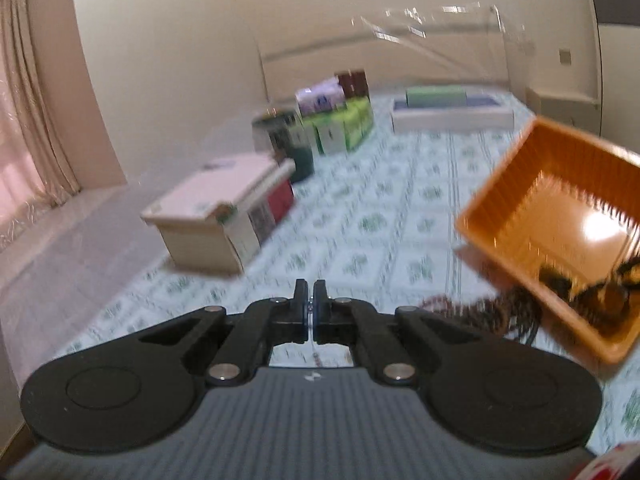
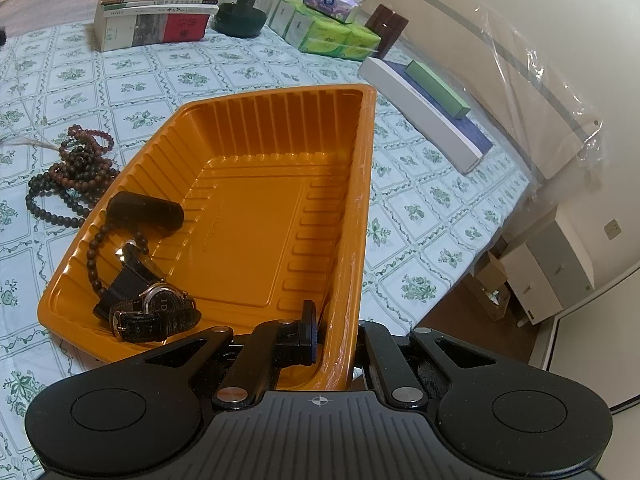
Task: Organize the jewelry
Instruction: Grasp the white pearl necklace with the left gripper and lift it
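An orange plastic tray (image 2: 256,128) is tilted up, its right wall clamped in my right gripper (image 2: 334,332). Inside its low left corner lie a watch with a black strap (image 2: 160,304), a dark bead bracelet (image 2: 96,248) and a black case (image 2: 144,210). Strings of brown and red beads (image 2: 76,168) lie on the floral cloth left of the tray. In the left wrist view the tray (image 1: 516,184) hangs at the right, with the beads (image 1: 492,312) beside it. My left gripper (image 1: 311,300) is shut on a thin pale thread or chain that runs down between the fingers.
At the back stand stacked books (image 2: 152,16), a dark glass jar (image 2: 246,4), green tissue packs (image 2: 332,32) with a purple pack on top, a brown box (image 2: 386,26), and a long white box (image 2: 424,112) with a green box on it. The table edge drops off at the right.
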Demonstrator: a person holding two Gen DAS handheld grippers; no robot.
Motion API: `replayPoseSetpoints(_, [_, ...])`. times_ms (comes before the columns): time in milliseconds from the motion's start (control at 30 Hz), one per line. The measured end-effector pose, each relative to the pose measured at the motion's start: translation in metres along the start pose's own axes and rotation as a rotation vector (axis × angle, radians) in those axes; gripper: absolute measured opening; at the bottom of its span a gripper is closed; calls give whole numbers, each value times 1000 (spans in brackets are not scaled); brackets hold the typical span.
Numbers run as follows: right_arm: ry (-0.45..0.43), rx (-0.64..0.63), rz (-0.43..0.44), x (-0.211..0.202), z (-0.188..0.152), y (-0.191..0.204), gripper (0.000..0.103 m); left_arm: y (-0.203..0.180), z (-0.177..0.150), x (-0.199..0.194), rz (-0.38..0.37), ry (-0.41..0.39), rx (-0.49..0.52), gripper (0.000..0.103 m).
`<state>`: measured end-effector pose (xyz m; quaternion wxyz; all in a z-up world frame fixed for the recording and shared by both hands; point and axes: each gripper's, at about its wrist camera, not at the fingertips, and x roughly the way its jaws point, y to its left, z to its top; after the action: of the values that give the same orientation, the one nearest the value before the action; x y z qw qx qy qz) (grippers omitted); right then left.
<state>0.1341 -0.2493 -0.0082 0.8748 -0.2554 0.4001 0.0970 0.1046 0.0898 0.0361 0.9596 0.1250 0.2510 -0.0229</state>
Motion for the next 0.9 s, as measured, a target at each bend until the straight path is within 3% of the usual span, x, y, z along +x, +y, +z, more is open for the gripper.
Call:
replayPoseSetpoints(467, [-2,-3,-1,-1,0,0,4,3,68,-28,-122,-134,-45,1])
replayPoseSetpoints(900, [-5,-2,-1,-2,2,-2,4,-68,119,-37,-360,-229,-38,1])
